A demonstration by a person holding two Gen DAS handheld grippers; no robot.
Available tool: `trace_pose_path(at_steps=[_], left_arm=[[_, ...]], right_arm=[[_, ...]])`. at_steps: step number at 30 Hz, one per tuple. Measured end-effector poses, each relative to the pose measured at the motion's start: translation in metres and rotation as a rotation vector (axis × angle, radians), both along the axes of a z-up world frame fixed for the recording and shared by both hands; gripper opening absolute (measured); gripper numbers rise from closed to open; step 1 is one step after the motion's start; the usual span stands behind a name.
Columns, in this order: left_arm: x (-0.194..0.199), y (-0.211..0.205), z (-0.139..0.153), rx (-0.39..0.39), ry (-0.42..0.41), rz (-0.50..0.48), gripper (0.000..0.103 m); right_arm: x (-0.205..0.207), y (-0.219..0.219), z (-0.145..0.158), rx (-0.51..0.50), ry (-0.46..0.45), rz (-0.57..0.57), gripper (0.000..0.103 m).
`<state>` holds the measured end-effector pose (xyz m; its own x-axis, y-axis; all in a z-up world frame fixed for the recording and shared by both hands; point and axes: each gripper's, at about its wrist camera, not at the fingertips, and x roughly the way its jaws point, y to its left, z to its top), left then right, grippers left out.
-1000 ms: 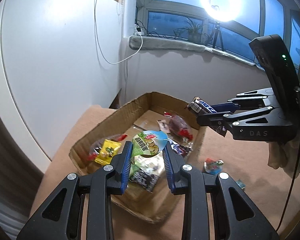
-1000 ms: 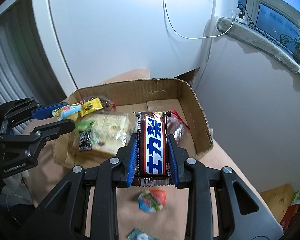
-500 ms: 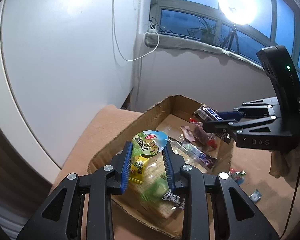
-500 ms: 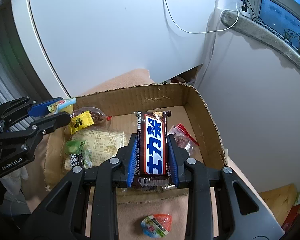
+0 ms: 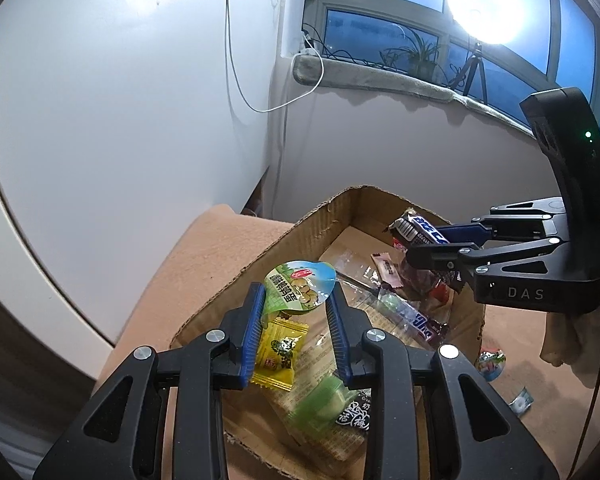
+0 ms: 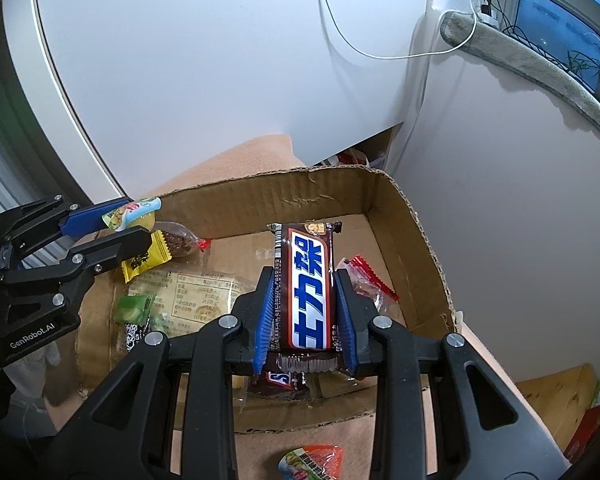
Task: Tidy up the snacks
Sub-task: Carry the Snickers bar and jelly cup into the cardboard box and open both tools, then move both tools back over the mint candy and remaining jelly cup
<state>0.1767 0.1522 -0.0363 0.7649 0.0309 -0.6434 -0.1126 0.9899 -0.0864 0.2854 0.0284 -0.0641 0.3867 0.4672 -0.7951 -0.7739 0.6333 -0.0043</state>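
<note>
Cardboard forms the open box [image 6: 404, 216] where the snacks are being gathered, standing on a tan cloth-covered surface [image 5: 204, 248] by a white wall. Both tools hang over it, each carrying one item ready to drop.

In the right wrist view, the right tool [image 6: 304, 300] pinches a brown chocolate bar [image 6: 306, 292] lengthwise between its blue pads, pressed tight on the bar's long edges so it cannot slide. It sits above the right half of the box, near a red-edged clear packet [image 6: 366, 276], likely because that side has bare floor left.

The left tool [image 5: 298, 314] holds a round green-lidded jelly cup [image 5: 300, 286] by its rim over the near left part of the box. Its jaws have just been opening a little, the cup between them with both pads at the lid's edges, so release looks to be starting. Below lie a yellow candy packet [image 5: 280, 354], a clear cracker pack [image 6: 196, 292] and a green sweet [image 5: 320, 398].

On the cloth outside the near wall another jelly cup [image 6: 312, 462] waits, and in the left view a small wrapped sweet [image 5: 520, 400] lies farther right; these appear left to collect.
</note>
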Motion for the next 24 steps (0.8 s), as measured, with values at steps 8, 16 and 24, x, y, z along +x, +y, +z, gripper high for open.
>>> trace_pose_path(at_steps=[8, 16, 24], left_arm=[[0.001, 0.0, 0.001, 0.003, 0.001, 0.005, 0.037], [-0.004, -0.004, 0.006, -0.003, -0.013, -0.005, 0.04], [-0.019, -0.017, 0.017, -0.026, -0.045, -0.03, 0.04]], right_arm=[[-0.003, -0.002, 0.006, 0.009, -0.019, -0.009, 0.059], [-0.011, -0.014, 0.02, 0.035, -0.054, -0.023, 0.067], [-0.027, -0.051, 0.034, 0.067, -0.074, -0.058, 0.067]])
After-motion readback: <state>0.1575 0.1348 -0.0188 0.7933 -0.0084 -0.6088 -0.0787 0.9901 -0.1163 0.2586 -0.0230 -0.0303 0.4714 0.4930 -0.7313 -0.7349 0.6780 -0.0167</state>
